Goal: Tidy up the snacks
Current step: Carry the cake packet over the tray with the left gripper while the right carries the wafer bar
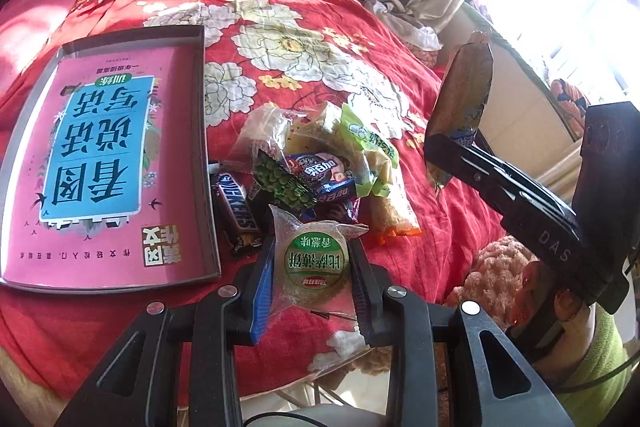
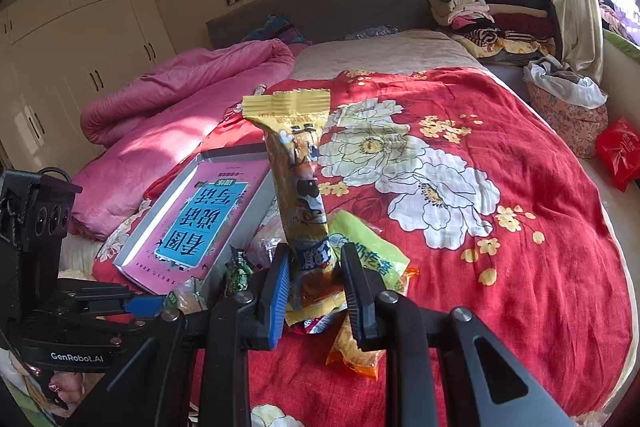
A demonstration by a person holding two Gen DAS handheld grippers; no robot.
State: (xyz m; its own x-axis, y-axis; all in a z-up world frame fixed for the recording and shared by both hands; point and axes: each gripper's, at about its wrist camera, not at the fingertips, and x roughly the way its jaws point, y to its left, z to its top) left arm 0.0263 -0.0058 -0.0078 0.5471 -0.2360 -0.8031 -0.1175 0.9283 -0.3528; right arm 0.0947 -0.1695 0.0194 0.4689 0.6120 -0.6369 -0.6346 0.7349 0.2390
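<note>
Pinched between my left gripper (image 1: 312, 267) fingers is a clear round cracker packet (image 1: 314, 261) with a green label, above the red floral bedspread (image 1: 432, 163). Leftward lies the grey box (image 1: 200, 75) with pink lining; beside it a Snickers bar (image 1: 238, 213) edges the snack pile (image 1: 320, 167). My right gripper (image 2: 314, 287) clamps a yellow cartoon-printed packet (image 2: 298, 167) upright.

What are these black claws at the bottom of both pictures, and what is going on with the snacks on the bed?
No robot here: a person holds a two-finger gripper in each hand, each carrying a camera looking along its fingers. In the left camera's view, the left gripper is shut on a round cracker packet. In the right camera's view, the right gripper is shut on a long yellow snack stick. On the red floral bedspread lie a snack pile and a shallow box with pink lining.
</note>
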